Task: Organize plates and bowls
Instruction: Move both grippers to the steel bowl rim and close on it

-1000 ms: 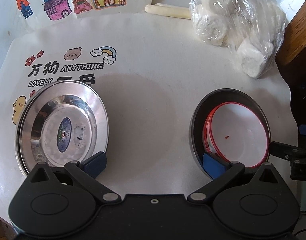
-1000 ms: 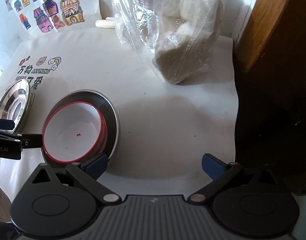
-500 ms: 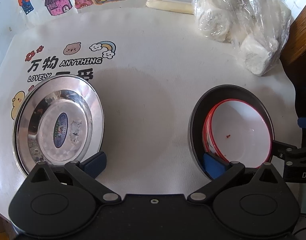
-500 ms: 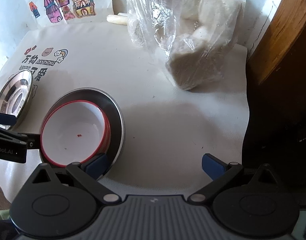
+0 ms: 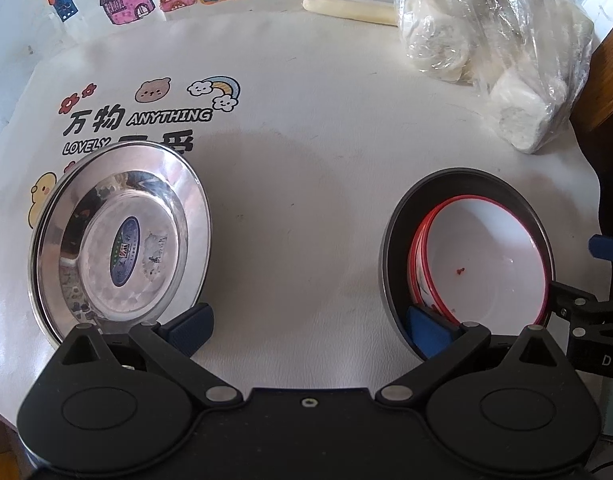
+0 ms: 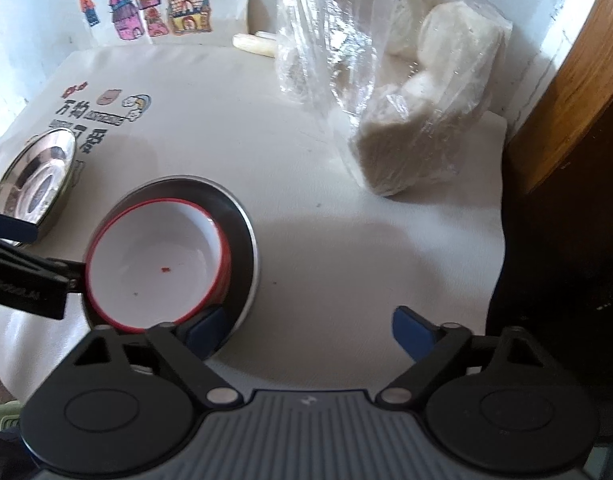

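Left tool (image 5: 308, 326) spread wide, empty; its right pad sat inside the dark steel plate (image 5: 398, 216) holding the red-rimmed bowls (image 5: 486, 260); stainless plate (image 5: 118, 240) lay just off its left pad. Right tool (image 6: 308, 326) also wide, empty; bowls lay to its left, nearer than the stainless plate; desk (image 5: 306, 208) between.

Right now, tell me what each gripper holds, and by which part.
Nothing is held. The left gripper and right gripper are both open, with bare tablecloth between the fingers; the bowls sit ungripped.
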Available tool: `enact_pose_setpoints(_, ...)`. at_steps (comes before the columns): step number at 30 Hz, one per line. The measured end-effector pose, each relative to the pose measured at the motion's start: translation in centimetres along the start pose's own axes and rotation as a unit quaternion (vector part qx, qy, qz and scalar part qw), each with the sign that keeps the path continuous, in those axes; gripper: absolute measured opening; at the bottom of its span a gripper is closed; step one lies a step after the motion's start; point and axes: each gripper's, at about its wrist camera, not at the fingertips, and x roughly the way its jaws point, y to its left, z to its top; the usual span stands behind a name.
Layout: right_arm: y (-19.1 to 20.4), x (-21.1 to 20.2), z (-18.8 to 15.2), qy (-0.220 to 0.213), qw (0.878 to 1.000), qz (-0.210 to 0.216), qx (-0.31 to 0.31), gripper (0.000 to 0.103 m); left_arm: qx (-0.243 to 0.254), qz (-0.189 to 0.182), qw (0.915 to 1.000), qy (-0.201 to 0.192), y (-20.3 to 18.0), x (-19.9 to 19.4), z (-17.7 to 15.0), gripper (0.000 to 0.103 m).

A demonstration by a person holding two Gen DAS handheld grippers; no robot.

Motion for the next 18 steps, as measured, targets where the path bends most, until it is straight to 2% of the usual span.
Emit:
enact_pose_setpoints(2,0.17,-0.15,0.00,-0.003,1.000,0.007,-0.004,0.079,0.001,-0.004,1.0000,-0.002,-0.10,-0.17,-0.03,0.097)
enact_pose_setpoints(6,0.05,-0.22,-0.04,-0.001,1.000,0.023,0.006,0.072,-0.003,-0.018,0.9998,-0.003,-0.08,-0.39,-0.09,0.090)
enact_pose_setpoints(9,-0.16,-0.31,-0.09,0.000,0.999,0.043,0.017,0.062,-0.007,-0.030,0.9995,-0.003,-0.06,-0.52,-0.15,0.083)
enact_pose_setpoints(12,0.16,-0.48,-0.12,-0.003,0.998,0.054,0.012,0.048,-0.009,-0.041,0.9991,-0.003,-0.11,-0.65,-0.17,0.076)
enact_pose_setpoints(14,0.32,-0.54,-0.10,-0.004,0.998,0.063,0.010,0.038,-0.011,-0.049,0.9987,-0.003,-0.17,-0.67,-0.16,0.067)
enact_pose_setpoints(18,0.42,-0.46,-0.10,-0.001,0.997,0.070,0.012,0.036,-0.015,-0.067,0.9976,-0.005,-0.34,-0.69,-0.22,0.053)
